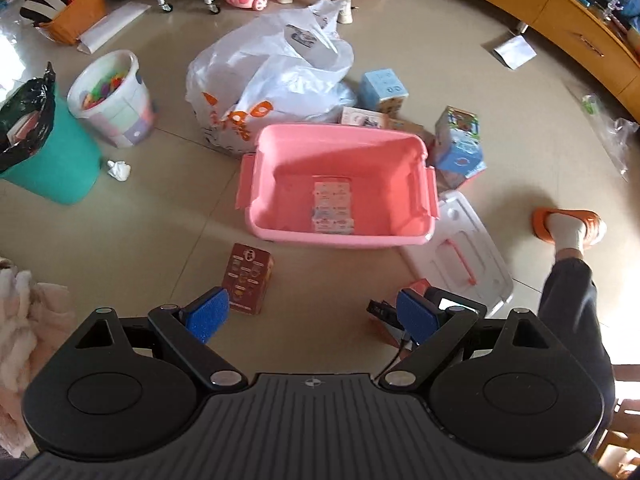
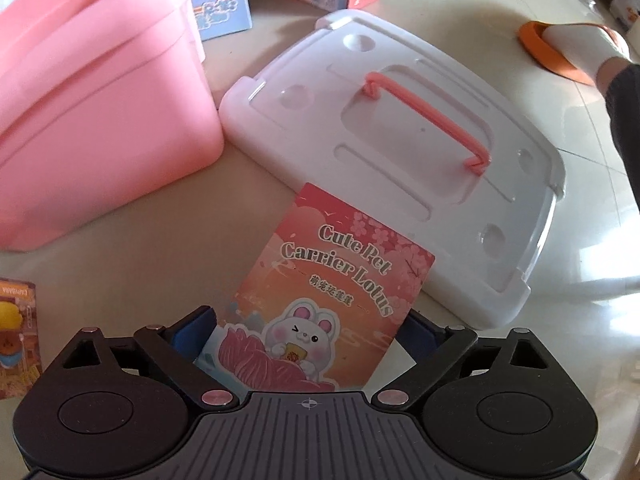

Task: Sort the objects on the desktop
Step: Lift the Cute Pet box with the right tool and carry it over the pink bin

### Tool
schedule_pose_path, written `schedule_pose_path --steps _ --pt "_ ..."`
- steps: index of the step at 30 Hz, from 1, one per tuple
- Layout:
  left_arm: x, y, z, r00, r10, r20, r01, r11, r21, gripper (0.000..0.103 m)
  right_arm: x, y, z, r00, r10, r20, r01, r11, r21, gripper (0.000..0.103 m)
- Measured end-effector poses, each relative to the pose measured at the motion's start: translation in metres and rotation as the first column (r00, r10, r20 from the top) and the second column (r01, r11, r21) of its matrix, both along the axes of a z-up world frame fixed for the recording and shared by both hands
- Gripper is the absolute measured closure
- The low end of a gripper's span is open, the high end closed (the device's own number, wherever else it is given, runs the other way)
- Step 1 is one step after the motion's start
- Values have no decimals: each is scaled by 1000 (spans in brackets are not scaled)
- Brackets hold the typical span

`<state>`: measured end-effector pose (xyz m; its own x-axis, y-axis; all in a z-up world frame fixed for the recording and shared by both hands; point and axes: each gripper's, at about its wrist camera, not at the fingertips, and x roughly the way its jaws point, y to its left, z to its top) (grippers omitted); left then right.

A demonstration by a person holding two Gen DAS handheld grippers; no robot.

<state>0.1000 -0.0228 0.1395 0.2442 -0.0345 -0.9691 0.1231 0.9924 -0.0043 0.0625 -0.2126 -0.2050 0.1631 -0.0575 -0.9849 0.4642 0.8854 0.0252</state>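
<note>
A pink storage bin [image 1: 412, 236] stands on the floor and holds one small patterned box [image 1: 334, 208]. My left gripper [image 1: 312, 316] is open and empty, raised above the floor in front of the bin. A brown box [image 1: 248, 278] stands just beyond its left pad. My right gripper [image 2: 310, 330] has its jaws around a red "Cute Pet Carrier Lotus" box [image 2: 340, 280] lying on the floor, the pads at its two sides. In the left wrist view the right gripper [image 1: 386, 314] shows low behind my right pad.
The bin's white lid [image 2: 400, 128] with a pink handle lies right of the bin [image 2: 100, 120]. Several toy boxes [image 1: 458, 144] stand behind it. A white plastic bag [image 1: 272, 76], a white bucket [image 1: 114, 100] and a teal trash can [image 1: 52, 156] are farther left. A person's foot [image 1: 568, 226] is at right.
</note>
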Motion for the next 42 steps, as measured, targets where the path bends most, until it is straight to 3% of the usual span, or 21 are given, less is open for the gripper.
schedule_pose_path --steps 8,15,20,30,42 --pt "3 4 -15 996 53 -75 -55 998 -20 10 -4 16 -18 989 143 -35 -143 990 -18 33" --pt "6 -2 -14 1000 25 12 -26 999 28 8 -17 23 -19 965 254 -63 -255 967 -13 34" --pt "11 -3 -24 999 28 -19 -27 998 55 7 -35 22 -13 956 282 -84 -282 959 7 34" --pt "13 -12 -27 1000 -15 18 13 996 87 7 -54 22 39 935 353 -25 -354 935 -14 34" --pt "10 9 -25 1000 21 20 -22 998 63 7 -25 7 128 918 386 89 -380 922 -74 34"
